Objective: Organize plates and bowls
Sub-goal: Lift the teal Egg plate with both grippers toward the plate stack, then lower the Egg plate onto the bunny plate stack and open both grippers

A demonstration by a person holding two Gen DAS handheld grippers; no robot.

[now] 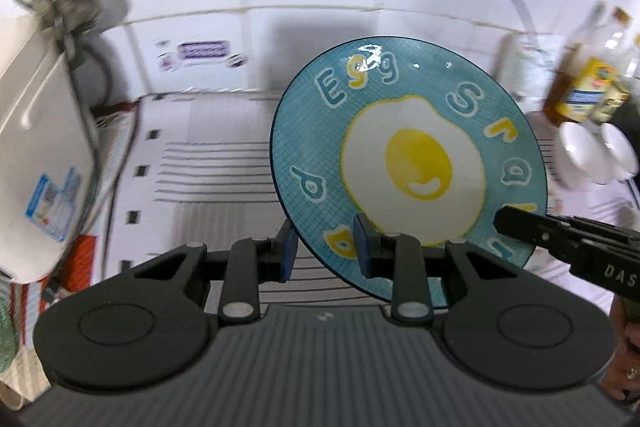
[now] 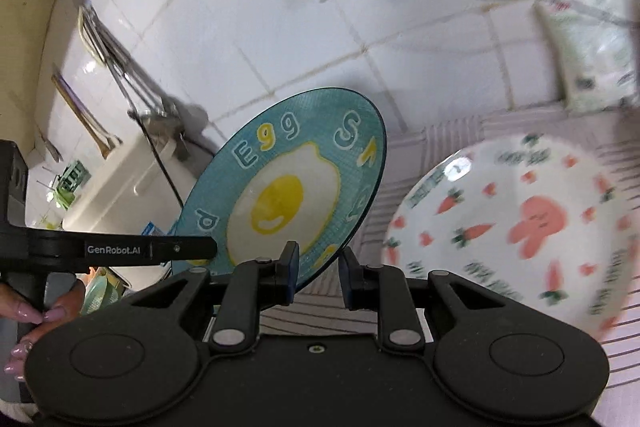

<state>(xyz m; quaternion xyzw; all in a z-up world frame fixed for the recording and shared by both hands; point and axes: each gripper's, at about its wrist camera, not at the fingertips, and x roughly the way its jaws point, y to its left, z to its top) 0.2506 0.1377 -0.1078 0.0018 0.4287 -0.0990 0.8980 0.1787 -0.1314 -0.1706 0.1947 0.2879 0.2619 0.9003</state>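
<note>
Two grippers meet on one egg plate [image 1: 408, 155], tilted steeply, nearly on edge, above a striped mat [image 1: 208, 163]. Left gripper [image 1: 326, 247] has its pads on either side of the lower rim and looks clamped on it. Right gripper [image 2: 318, 267] straddles the same rim, but a gap shows beside one pad, so I cannot tell whether it grips. If one lets go before the other bites, the glazed rim could slip and drop onto the mat. Only the right view shows the rabbit plate [image 2: 520, 227] just beside; only the left shows white bowls [image 1: 592, 155] and bottles [image 1: 588, 75] farther right.
</note>
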